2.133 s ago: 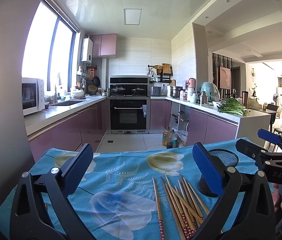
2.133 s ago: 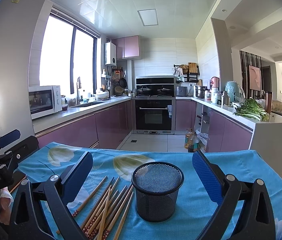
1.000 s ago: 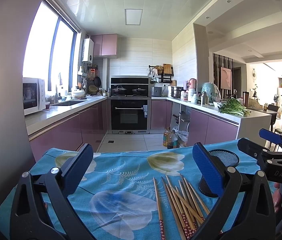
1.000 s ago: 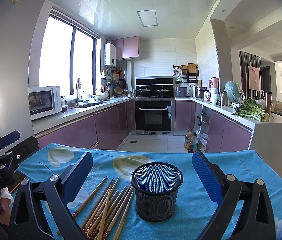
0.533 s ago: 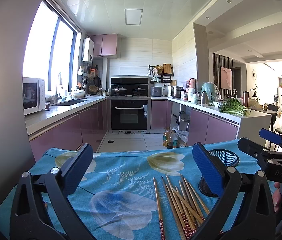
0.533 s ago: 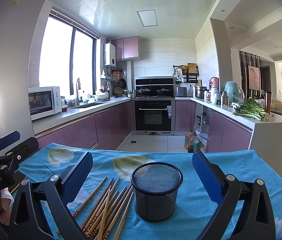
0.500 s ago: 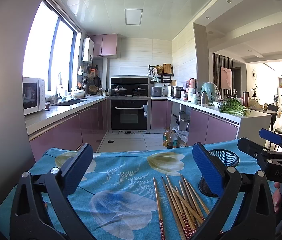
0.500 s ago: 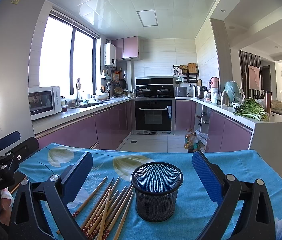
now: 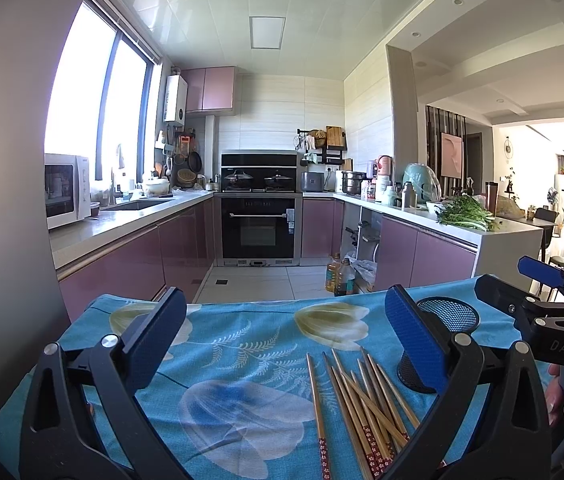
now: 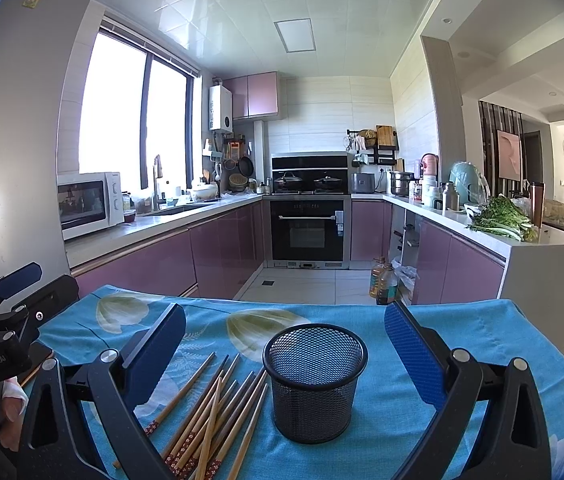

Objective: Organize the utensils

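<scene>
You had not yet begun the sorting, as far as these views showed. All the chopsticks point(image 10: 210, 412) lay loose in an overlapping pile on the blue flowered cloth point(image 9: 242, 344) covering the desk, their patterned ends toward you. The black mesh cup point(image 10: 314, 384) stood upright just to the right of the pile, close by, though contact could not be judged. No chopstick rose above its rim, so it looked empty.

Your left gripper point(image 9: 282, 344) hung above the cloth with its jaws spread wide and nothing between them; the pile lay under its right side. Your right gripper point(image 10: 286, 352) was likewise wide apart and empty-handed, with the cup framed between its jaws but not touched.

By my judgement, everything remained: every chopstick was to be lifted and stood in the cup.
</scene>
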`<state>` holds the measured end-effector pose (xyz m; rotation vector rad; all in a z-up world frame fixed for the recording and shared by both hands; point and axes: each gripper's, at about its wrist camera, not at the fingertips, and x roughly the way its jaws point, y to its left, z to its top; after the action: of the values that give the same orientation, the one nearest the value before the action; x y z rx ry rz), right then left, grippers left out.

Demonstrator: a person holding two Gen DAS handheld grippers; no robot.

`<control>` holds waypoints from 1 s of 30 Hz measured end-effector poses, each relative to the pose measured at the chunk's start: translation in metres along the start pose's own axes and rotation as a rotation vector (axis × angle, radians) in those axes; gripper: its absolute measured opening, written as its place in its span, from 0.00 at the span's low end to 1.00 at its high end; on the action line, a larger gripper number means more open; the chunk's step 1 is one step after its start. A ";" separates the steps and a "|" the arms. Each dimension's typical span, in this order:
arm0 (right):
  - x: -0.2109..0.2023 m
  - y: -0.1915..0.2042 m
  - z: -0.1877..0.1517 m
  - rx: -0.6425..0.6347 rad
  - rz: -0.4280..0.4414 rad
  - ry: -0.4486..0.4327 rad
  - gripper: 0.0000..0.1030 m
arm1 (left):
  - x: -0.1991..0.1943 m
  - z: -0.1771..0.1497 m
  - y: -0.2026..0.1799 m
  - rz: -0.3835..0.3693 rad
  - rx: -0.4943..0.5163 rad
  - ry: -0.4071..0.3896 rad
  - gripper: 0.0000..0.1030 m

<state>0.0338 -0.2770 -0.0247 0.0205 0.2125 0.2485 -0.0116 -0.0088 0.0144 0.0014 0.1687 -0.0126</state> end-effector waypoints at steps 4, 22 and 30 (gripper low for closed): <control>0.000 0.000 0.000 0.001 -0.001 0.000 0.94 | 0.002 0.000 -0.001 0.000 0.000 -0.001 0.95; 0.000 0.000 -0.001 -0.001 -0.008 0.004 0.94 | 0.002 0.000 -0.001 0.000 0.000 0.001 0.95; 0.001 0.000 0.001 0.000 -0.005 0.010 0.94 | 0.003 -0.001 -0.001 -0.002 0.000 0.002 0.95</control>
<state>0.0348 -0.2768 -0.0243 0.0190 0.2222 0.2439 -0.0090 -0.0098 0.0134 0.0014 0.1704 -0.0141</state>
